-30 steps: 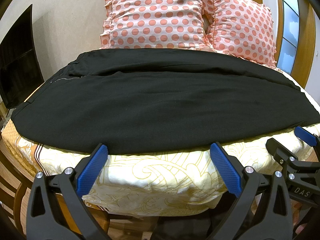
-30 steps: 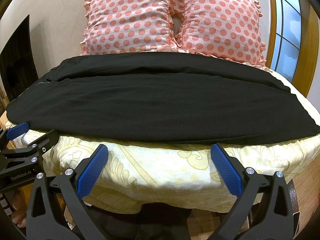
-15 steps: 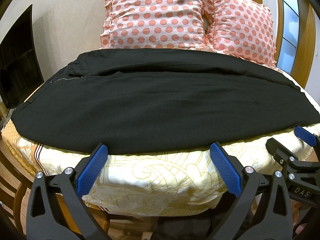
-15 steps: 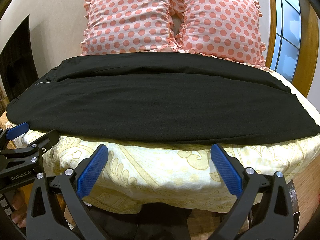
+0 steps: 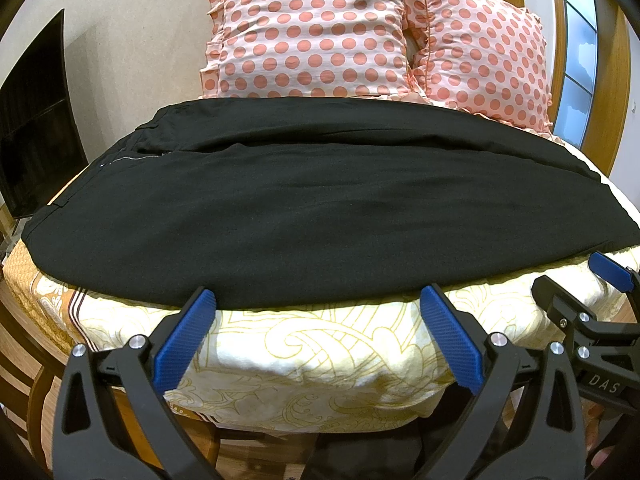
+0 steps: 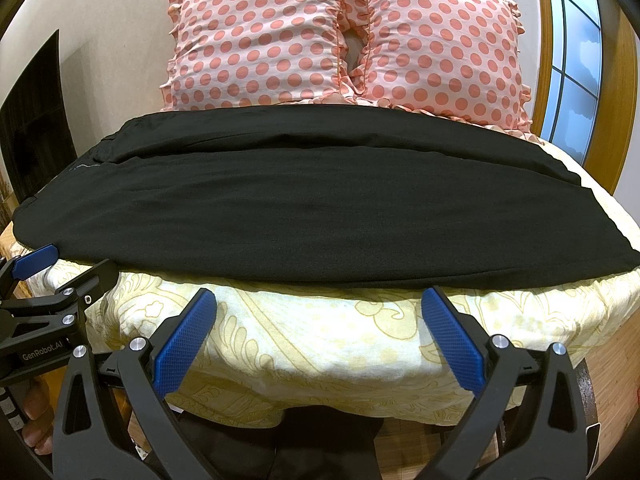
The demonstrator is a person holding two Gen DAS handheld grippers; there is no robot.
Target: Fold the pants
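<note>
Black pants (image 5: 312, 208) (image 6: 304, 204) lie flat across the bed, folded lengthwise, with the waist and zipper at the left and the leg ends at the right. My left gripper (image 5: 318, 300) stands open just short of the pants' near edge, with nothing between its blue pads. My right gripper (image 6: 318, 300) is open too, over the yellow sheet below the pants' near edge. Each gripper also shows at the side of the other's view: the right gripper (image 5: 600, 280) and the left gripper (image 6: 48, 268).
Two pink polka-dot pillows (image 5: 308, 32) (image 6: 440, 44) lean against the wall behind the pants. The bed's yellow patterned sheet (image 5: 320, 352) (image 6: 320, 340) hangs over the near edge. A dark screen (image 5: 32, 120) stands at the left, a window with a wooden frame (image 6: 572, 60) at the right.
</note>
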